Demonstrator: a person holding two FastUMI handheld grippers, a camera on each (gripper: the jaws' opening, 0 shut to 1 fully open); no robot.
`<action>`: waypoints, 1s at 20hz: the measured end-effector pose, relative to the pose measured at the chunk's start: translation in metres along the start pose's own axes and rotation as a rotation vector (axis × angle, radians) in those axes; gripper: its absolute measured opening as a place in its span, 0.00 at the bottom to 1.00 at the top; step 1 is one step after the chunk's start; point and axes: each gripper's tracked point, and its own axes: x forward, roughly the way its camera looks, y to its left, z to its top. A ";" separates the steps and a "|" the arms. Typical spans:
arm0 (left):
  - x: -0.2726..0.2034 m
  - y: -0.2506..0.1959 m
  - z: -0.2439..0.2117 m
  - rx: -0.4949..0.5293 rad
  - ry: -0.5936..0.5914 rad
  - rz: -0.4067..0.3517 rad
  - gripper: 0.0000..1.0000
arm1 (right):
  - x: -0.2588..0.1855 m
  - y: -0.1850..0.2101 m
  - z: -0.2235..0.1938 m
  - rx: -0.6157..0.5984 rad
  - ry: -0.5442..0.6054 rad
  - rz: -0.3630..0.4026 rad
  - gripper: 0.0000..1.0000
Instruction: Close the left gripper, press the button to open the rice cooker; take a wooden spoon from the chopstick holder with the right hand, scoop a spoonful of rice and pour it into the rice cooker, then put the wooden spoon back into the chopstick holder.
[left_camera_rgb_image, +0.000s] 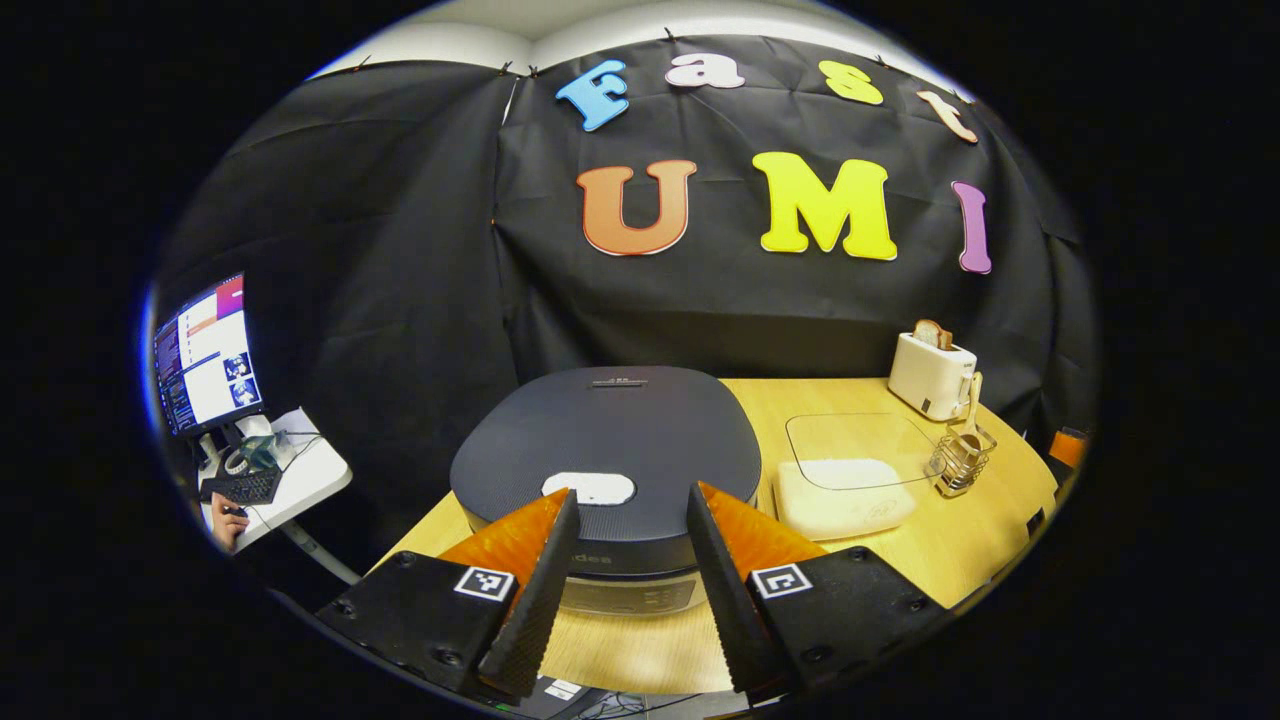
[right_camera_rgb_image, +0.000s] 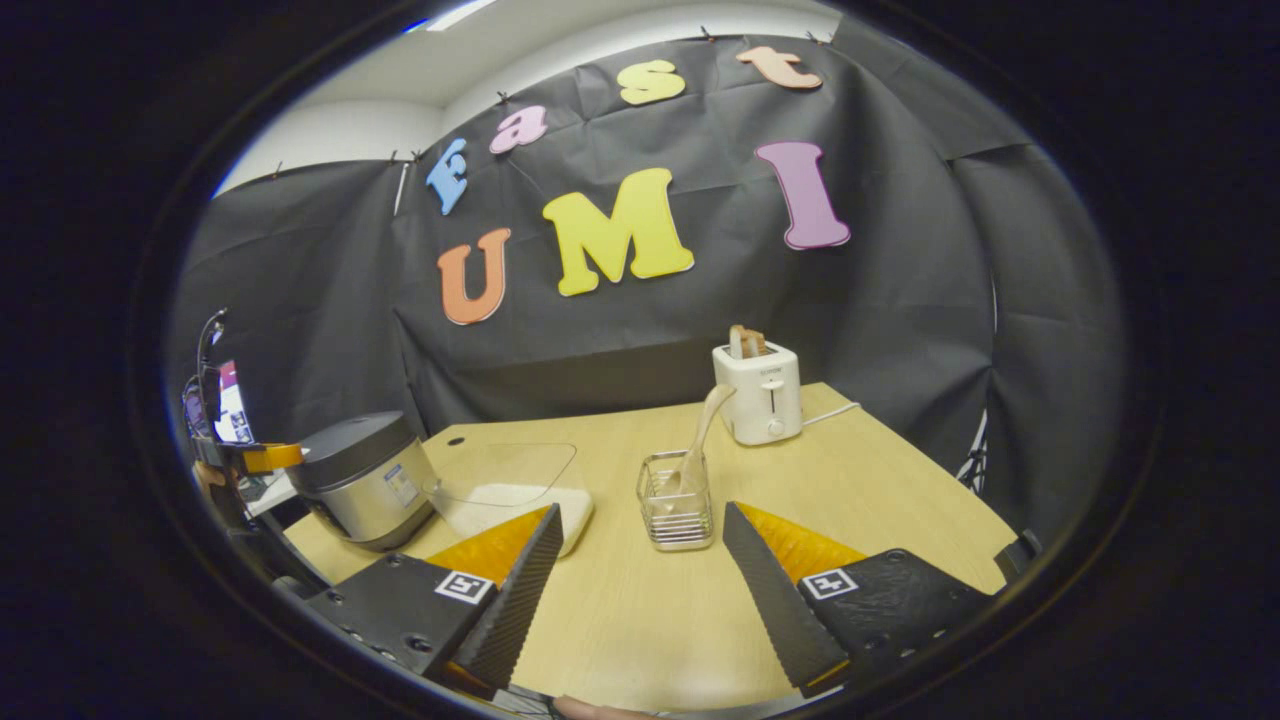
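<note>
The rice cooker (left_camera_rgb_image: 610, 440) stands at the table's near left with its dark lid down and a white button (left_camera_rgb_image: 590, 487) on the front of the lid. My left gripper (left_camera_rgb_image: 628, 585) hovers open just before and above the cooker, fingers on either side of the button. A wooden spoon (right_camera_rgb_image: 700, 430) leans upright in the wire chopstick holder (right_camera_rgb_image: 678, 512), seen too as the holder (left_camera_rgb_image: 960, 458) right of the cooker. A white box of rice (left_camera_rgb_image: 843, 493) with a clear lid lies between cooker and holder. My right gripper (right_camera_rgb_image: 640, 590) is open, short of the holder. The rice cooker (right_camera_rgb_image: 365, 480) sits far left there.
A white toaster (right_camera_rgb_image: 760, 392) with bread in it stands at the back of the wooden table (right_camera_rgb_image: 880, 480), its cord running right. A side desk with a monitor (left_camera_rgb_image: 205, 352), a keyboard and a person's hand is off the table's left edge.
</note>
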 end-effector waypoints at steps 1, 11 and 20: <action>-0.002 0.001 0.000 -0.001 -0.015 0.009 0.71 | -0.002 0.001 0.000 -0.005 -0.004 0.001 0.92; -0.039 -0.063 0.009 0.053 -0.148 0.028 0.70 | -0.016 0.025 0.001 -0.073 -0.032 0.027 0.96; -0.060 -0.151 -0.004 0.057 -0.179 -0.122 0.75 | -0.023 0.036 -0.029 -0.090 -0.004 0.025 0.92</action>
